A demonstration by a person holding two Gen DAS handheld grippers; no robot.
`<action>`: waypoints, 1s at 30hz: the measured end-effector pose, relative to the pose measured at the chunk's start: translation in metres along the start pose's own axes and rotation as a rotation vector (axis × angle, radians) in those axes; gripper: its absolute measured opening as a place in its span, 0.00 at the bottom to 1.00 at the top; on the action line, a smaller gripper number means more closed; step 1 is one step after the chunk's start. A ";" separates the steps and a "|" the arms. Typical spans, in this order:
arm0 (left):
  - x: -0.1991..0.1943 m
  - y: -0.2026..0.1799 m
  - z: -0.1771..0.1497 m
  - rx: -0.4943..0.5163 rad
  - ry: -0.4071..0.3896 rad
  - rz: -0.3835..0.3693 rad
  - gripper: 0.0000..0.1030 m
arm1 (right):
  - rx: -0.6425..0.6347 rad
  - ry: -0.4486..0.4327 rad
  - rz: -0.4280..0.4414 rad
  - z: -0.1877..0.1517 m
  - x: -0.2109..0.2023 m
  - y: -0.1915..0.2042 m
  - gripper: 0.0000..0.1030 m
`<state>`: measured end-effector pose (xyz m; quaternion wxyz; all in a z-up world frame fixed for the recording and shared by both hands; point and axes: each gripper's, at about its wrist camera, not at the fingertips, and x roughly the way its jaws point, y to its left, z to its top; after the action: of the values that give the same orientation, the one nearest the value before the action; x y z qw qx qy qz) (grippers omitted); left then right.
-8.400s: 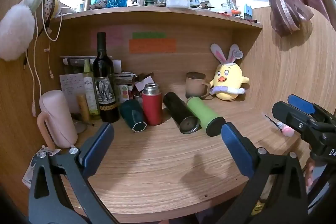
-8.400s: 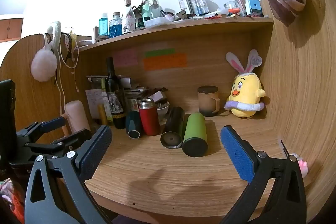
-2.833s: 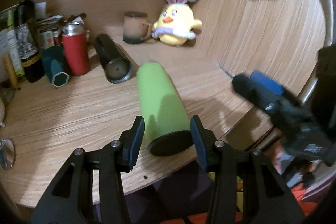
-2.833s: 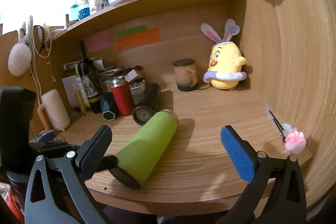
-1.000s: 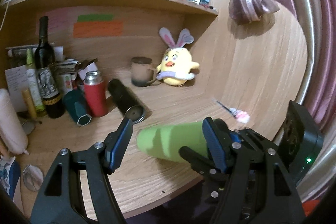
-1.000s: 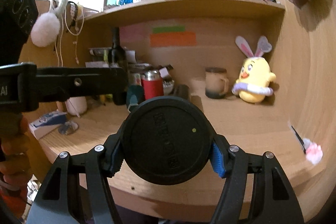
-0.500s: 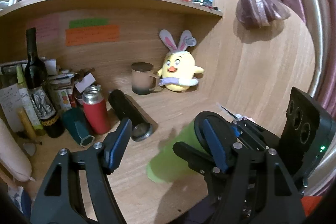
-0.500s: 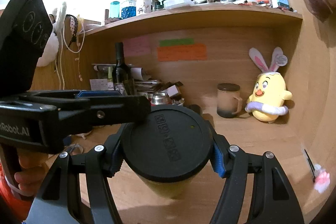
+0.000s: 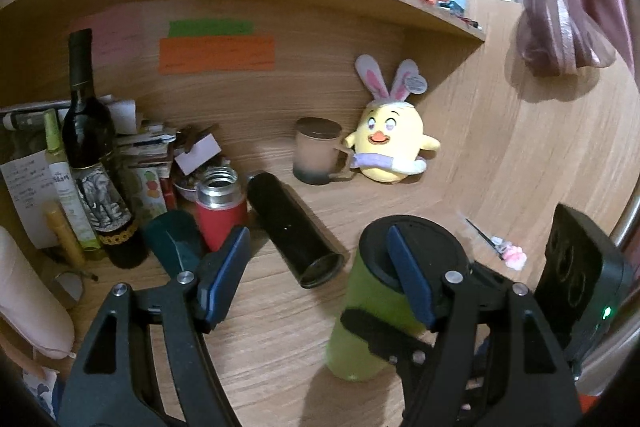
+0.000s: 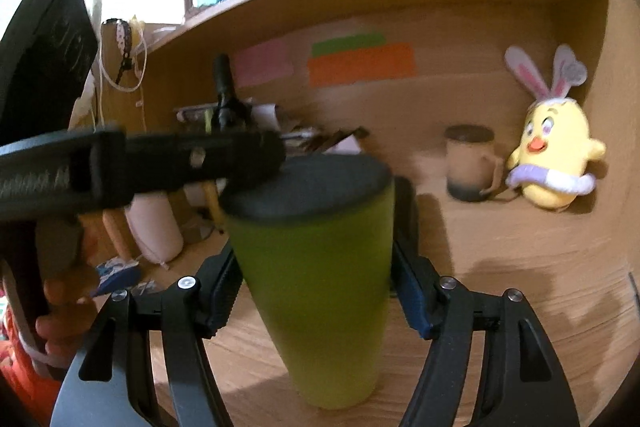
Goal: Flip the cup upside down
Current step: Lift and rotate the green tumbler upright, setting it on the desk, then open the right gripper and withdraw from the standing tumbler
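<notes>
The green cup point(image 10: 316, 287) with a black base on top stands upright on the wooden desk, mouth end down. My right gripper point(image 10: 316, 291) is shut on the green cup at mid-height. In the left wrist view the green cup point(image 9: 372, 311) stands at lower right, with the right gripper's fingers around it. My left gripper point(image 9: 316, 279) is open and empty, just left of the cup; its right fingertip point(image 9: 404, 275) overlaps the cup's black base. The left gripper's finger point(image 10: 160, 159) crosses the right wrist view at the cup's top.
A black tumbler point(image 9: 292, 227) lies on its side behind the cup. A red flask point(image 9: 220, 207), teal cup point(image 9: 172, 239) and wine bottle point(image 9: 92, 151) crowd the back left. A brown mug point(image 9: 316, 151) and yellow plush chick point(image 9: 388, 147) stand at the back.
The green cup has been turned from lying level to standing on the desk with its black base up. My left gripper has drawn back and looks down more.
</notes>
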<state>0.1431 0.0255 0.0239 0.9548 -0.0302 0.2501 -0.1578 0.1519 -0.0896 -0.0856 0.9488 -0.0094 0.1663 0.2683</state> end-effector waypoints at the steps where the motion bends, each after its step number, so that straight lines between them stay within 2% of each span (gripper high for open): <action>1: 0.000 0.001 0.000 -0.004 0.000 -0.005 0.71 | -0.003 0.007 -0.006 -0.002 0.001 0.001 0.63; 7: -0.003 -0.005 -0.004 0.025 -0.035 0.026 0.72 | 0.009 0.067 0.010 -0.017 0.005 0.000 0.64; 12: -0.006 -0.008 -0.002 0.038 -0.032 0.054 0.72 | 0.013 0.089 0.015 -0.018 -0.005 0.000 0.65; 18: -0.034 -0.007 -0.013 0.033 -0.090 0.088 0.73 | 0.010 0.046 -0.009 -0.014 -0.033 -0.001 0.76; 26: -0.061 -0.016 -0.042 0.033 -0.123 0.158 0.86 | 0.022 -0.026 -0.061 -0.005 -0.076 -0.005 0.84; 30: -0.072 -0.027 -0.058 0.033 -0.139 0.182 0.89 | 0.014 -0.053 -0.106 -0.004 -0.095 -0.002 0.93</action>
<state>0.0481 0.0242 0.0105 0.9805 -0.0025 0.1826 -0.0720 0.0761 -0.1398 -0.0592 0.9658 -0.0044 0.1425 0.2168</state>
